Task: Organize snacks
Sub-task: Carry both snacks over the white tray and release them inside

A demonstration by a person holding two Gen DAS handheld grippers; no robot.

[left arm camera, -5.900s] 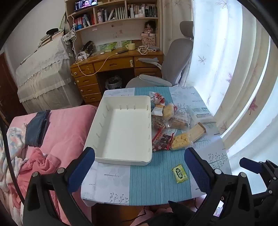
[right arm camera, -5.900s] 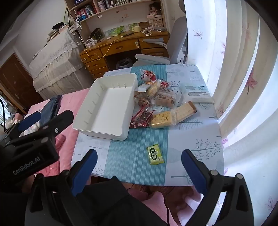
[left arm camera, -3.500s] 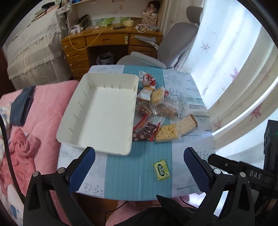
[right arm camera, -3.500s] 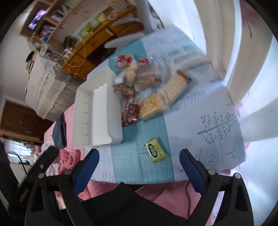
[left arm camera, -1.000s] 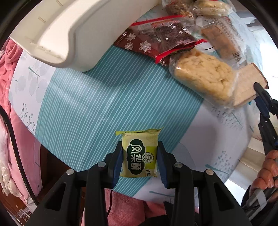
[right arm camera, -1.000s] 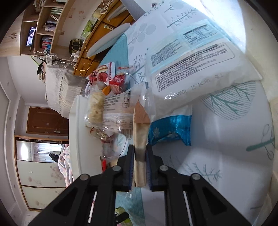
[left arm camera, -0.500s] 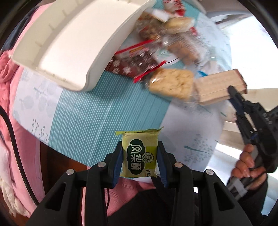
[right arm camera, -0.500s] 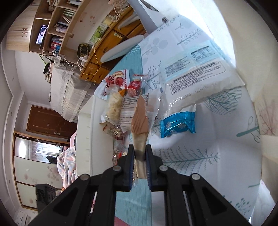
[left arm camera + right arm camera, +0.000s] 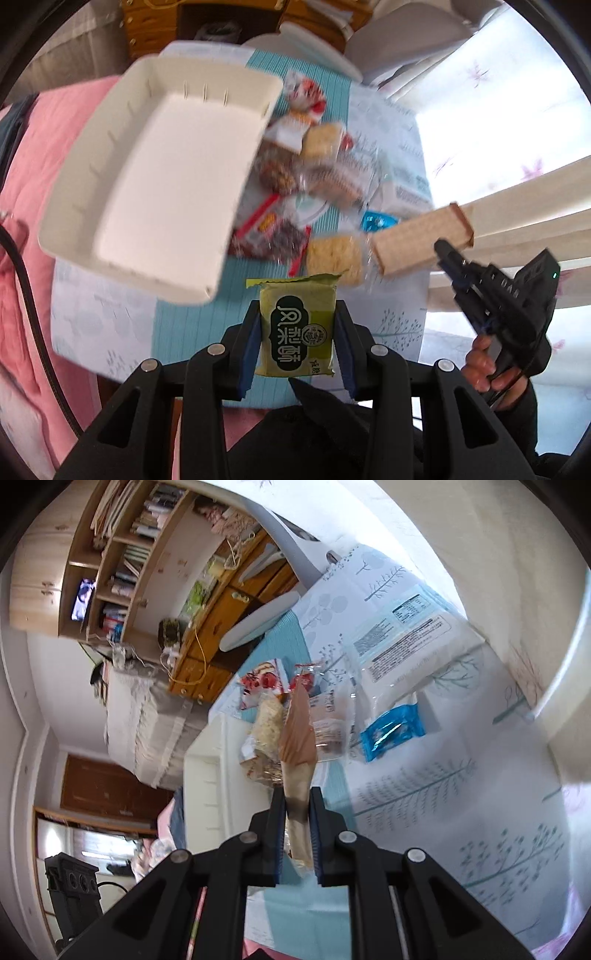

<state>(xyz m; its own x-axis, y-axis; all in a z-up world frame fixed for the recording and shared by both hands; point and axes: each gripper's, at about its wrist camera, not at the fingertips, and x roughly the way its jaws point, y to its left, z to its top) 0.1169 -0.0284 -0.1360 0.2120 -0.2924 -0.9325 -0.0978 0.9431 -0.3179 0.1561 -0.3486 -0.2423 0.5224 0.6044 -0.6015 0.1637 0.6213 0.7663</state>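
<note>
My left gripper [image 9: 298,332] is shut on a small green snack packet [image 9: 297,328] and holds it in the air above the table's front edge. The empty white tray [image 9: 110,184] lies ahead to the left. My right gripper [image 9: 297,825] is shut on a long tan wafer pack [image 9: 297,753], held edge-on above the table; it also shows in the left wrist view [image 9: 421,238] at the right, lifted off the table. Loose snack packs [image 9: 317,181] lie right of the tray.
A large white snack bag [image 9: 406,650] and a blue packet [image 9: 391,734] lie on the patterned tablecloth [image 9: 461,812] near the curtain. A pink bed [image 9: 33,155] is left of the table. A grey chair [image 9: 399,33] and a wooden desk [image 9: 221,620] stand behind.
Both grippers have risen higher with their packs. The left gripper now looks over the whole tray. The wafer pack is further off the table.
</note>
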